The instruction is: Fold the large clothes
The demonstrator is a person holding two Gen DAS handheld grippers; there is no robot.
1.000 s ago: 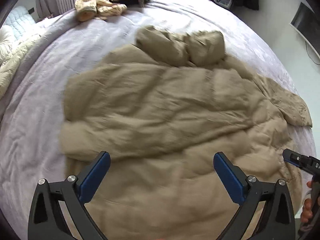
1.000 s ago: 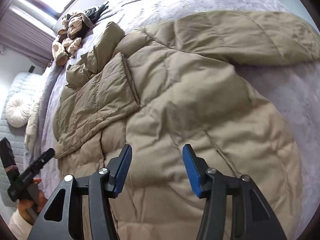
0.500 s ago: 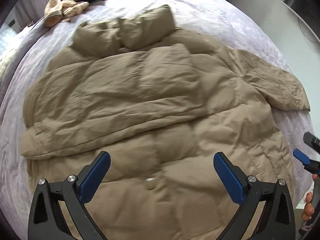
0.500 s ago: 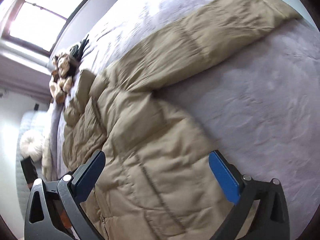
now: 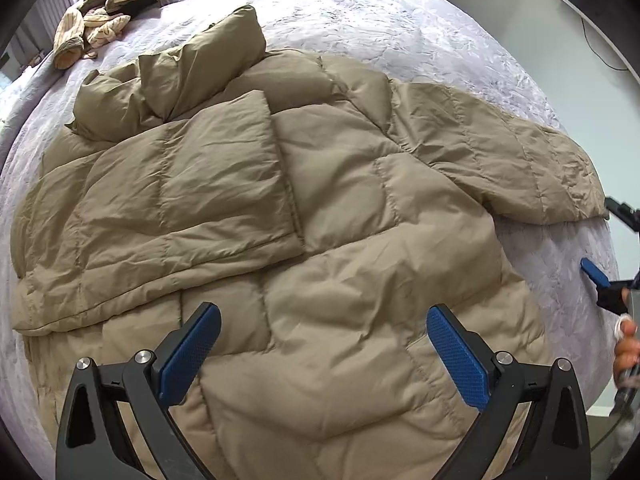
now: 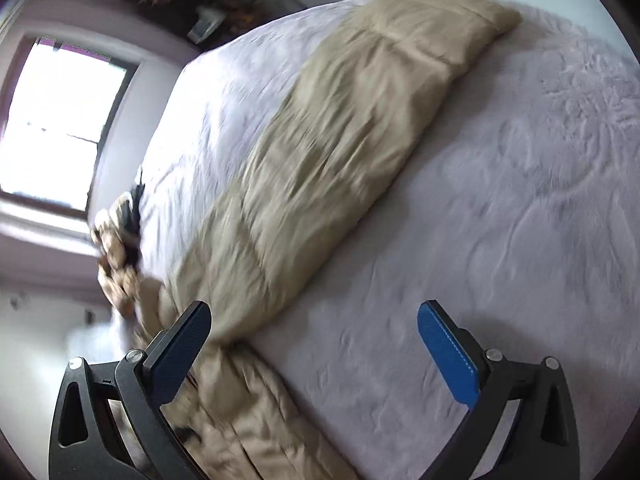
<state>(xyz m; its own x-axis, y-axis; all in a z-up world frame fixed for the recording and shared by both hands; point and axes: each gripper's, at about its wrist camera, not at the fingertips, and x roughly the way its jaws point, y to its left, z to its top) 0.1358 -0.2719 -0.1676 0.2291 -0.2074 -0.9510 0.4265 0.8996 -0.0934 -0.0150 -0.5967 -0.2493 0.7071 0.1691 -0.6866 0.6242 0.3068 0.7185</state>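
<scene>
Our right gripper (image 6: pixel 314 334) has just been spreading its jaws; they now stand wide with nothing between them, over the lilac bedspread (image 6: pixel 500 208) beside the outstretched sleeve (image 6: pixel 352 120), no longer above the jacket's body. Our left gripper (image 5: pixel 322 336), jaws apart and empty, has slid rightward over the tan puffer jacket (image 5: pixel 320 208) spread on the bed, one sleeve folded across. Striped clothes (image 5: pixel 100 20) lie heaped at the far edge.
</scene>
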